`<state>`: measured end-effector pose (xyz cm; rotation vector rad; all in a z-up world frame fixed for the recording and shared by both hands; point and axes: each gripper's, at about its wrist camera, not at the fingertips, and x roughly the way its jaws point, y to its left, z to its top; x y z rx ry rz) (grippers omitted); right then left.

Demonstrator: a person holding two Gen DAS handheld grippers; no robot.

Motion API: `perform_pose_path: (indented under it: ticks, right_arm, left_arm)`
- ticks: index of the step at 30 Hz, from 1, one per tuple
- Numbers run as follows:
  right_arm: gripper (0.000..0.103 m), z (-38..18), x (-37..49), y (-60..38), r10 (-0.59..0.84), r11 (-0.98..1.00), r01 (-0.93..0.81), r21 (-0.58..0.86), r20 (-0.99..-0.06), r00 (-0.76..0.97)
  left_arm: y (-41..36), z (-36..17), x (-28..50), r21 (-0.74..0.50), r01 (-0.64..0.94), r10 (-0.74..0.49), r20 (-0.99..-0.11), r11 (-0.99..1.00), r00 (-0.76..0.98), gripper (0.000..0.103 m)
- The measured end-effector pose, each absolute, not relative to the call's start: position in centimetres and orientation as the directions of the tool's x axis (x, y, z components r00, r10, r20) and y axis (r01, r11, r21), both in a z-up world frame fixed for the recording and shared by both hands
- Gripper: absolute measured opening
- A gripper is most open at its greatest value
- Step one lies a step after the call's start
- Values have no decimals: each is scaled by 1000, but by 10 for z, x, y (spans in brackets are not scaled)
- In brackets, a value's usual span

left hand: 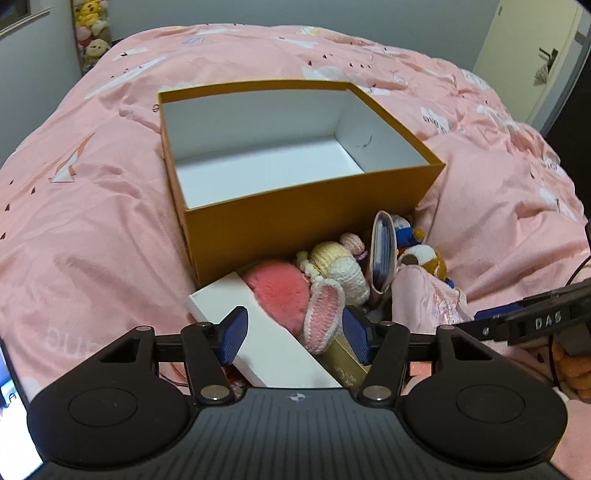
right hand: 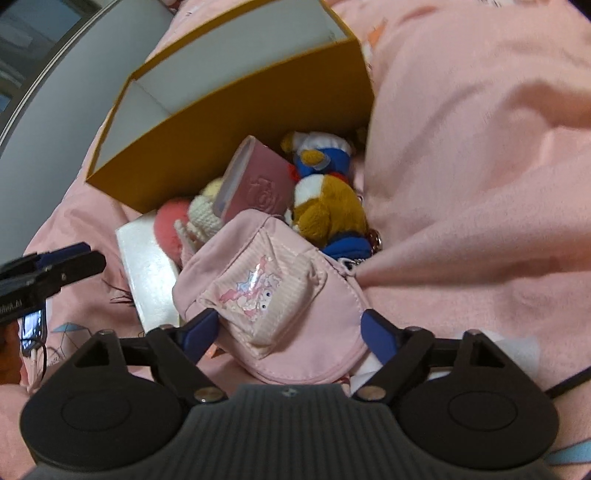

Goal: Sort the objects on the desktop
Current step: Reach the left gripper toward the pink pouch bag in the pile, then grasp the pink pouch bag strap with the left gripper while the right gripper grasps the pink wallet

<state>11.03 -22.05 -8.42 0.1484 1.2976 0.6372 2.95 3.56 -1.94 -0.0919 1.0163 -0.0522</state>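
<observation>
An open orange box [left hand: 236,229] with a white, empty inside sits on the pink duvet; it also shows in the right wrist view [right hand: 236,122]. A pile lies in front of it: a white flat box [left hand: 266,332], a pink plush [left hand: 280,291], a crocheted bunny [left hand: 340,273], a pink case [right hand: 258,181], a brown plush [right hand: 325,214] and a pink pouch [right hand: 280,295]. My left gripper [left hand: 295,334] is open over the white box and bunny ear. My right gripper [right hand: 291,336] is open with a finger on each side of the pink pouch.
The pink duvet [left hand: 92,221] covers the whole bed, bunched high on the right [right hand: 480,147]. A gold box [left hand: 343,365] lies under the bunny ear. Stuffed toys [left hand: 92,33] hang by the far wall. A phone screen [right hand: 33,328] lies at the left.
</observation>
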Motion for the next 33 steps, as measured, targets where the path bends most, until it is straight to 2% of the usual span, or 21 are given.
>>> perform_pose_path:
  ticks: [6,9,15,17,26,27,28,33]
  right_arm:
    - [86,-63,108,-221,440,848,-394,355,-885,150]
    - [87,-73,117,-227,451,848,-364,386,-885,113]
    - [92,-106,128,-229,538,807,-286,516,-843,-4]
    - [84,-106,127,-229,559,794,-281,540,-829,-13]
    - [69,-64,117,-230,586,783,-310,540,-807,73]
    - [63,-57,116,-232,599,774,-317,548,-795,89]
    - [50,-49,115,-235,612,767,-325,554,-784,108]
    - [45,-34,114,-237,684,708,-353,612,-718,129]
  left_arm:
    - [27,-22,33,-113,50,-122,-848,992,516,66]
    - [20,-24,36,-136,86,-160,-846,987,508,66]
    - [15,-24,40,-121,97,-154,-845,988,512,66]
    - [17,-25,42,-125,87,-152,-849,988,506,66]
    - [18,-13,39,-163,95,-188,-826,982,531,66]
    - [18,-10,39,-173,97,-198,-822,980,535,66]
    - [18,-9,38,-181,99,-206,-818,979,538,65]
    - [16,0,36,-233,126,-264,-798,964,542,64]
